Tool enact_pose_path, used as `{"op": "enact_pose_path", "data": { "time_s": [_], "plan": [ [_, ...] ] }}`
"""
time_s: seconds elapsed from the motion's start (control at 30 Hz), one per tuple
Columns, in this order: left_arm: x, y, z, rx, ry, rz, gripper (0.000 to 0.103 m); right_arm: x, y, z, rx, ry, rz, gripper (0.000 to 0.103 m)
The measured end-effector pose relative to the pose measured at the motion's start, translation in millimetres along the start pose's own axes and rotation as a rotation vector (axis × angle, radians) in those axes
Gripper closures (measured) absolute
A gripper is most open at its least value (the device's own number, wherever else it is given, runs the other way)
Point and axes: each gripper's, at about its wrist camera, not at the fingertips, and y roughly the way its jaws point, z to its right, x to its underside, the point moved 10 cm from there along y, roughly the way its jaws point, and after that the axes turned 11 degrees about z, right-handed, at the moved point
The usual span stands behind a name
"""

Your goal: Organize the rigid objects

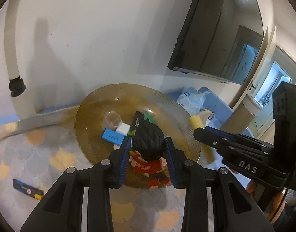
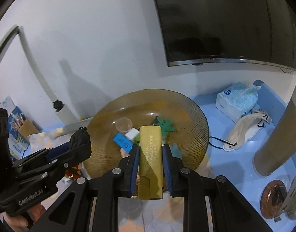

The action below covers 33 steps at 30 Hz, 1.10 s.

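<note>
My left gripper [image 1: 148,145] is shut on a toy figure [image 1: 149,154] with black hair and red clothes, held over the near rim of an amber ribbed glass plate [image 1: 93,104]. My right gripper [image 2: 150,147] is shut on a gold bar-shaped block [image 2: 150,154], held over the same plate [image 2: 194,116]. On the plate lie a blue block [image 2: 122,142], a white cube [image 2: 132,133], a small clear cup [image 2: 124,124] and a green toy [image 2: 167,125]. The right gripper shows in the left wrist view [image 1: 198,133], and the left gripper in the right wrist view [image 2: 80,135].
A dark flat box [image 1: 27,190] lies on the patterned mat at left. A tissue pack [image 2: 235,100], a mask [image 2: 242,129], a beige cylinder [image 2: 279,141] and a brown round object [image 2: 273,199] sit on the blue surface at right. A TV [image 2: 225,19] hangs on the wall.
</note>
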Motion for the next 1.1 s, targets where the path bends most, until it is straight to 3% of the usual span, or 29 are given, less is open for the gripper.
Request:
{"op": "enact_pose_path", "data": {
  "time_s": [0.1,0.23,0.43,0.53,0.6,0.67,0.7,0.87,1.1],
  "plan": [
    [-16.3,-20.6,-4.2,-0.015,-0.009,0.063,0.04,-5.8,3.6,10.3,0.037,-0.01,0.01,0.07],
    [-23.5,-60.9,-14.9,-0.027,-0.004,0.114,0.039,-4.6,-14.7,19.2,0.015,0.025,0.024,0.069],
    [-3.3,-139.8,-60.8,-0.154,-0.051,0.165,0.039,16.9,-49.5,-2.2,-0.042,0.03,0.021,0.069],
    [15.6,-173.9,-92.8,-0.232,-0.11,0.177,0.039,31.1,-61.0,-30.0,-0.101,0.012,0.009,0.069],
    [33.3,-189.5,-116.2,-0.282,-0.153,0.167,0.037,44.3,-64.1,-50.2,-0.135,-0.006,0.0,0.062],
    [59.1,-201.8,-141.5,-0.352,-0.163,0.164,0.037,61.0,-62.7,-67.6,-0.152,-0.028,-0.013,0.048],
    [70.4,-204.9,-151.5,-0.371,-0.17,0.161,0.037,73.1,-60.2,-76.5,-0.165,-0.033,-0.022,0.047],
    [142.3,-198.1,-197.7,-0.41,-0.269,0.104,0.037,130.0,-40.1,-109.2,-0.246,-0.085,-0.066,0.047],
    [167.6,-200.4,-215.5,-0.407,-0.35,0.09,0.037,170.8,-19.7,-122.6,-0.222,-0.193,-0.114,0.047]
  ]
}}
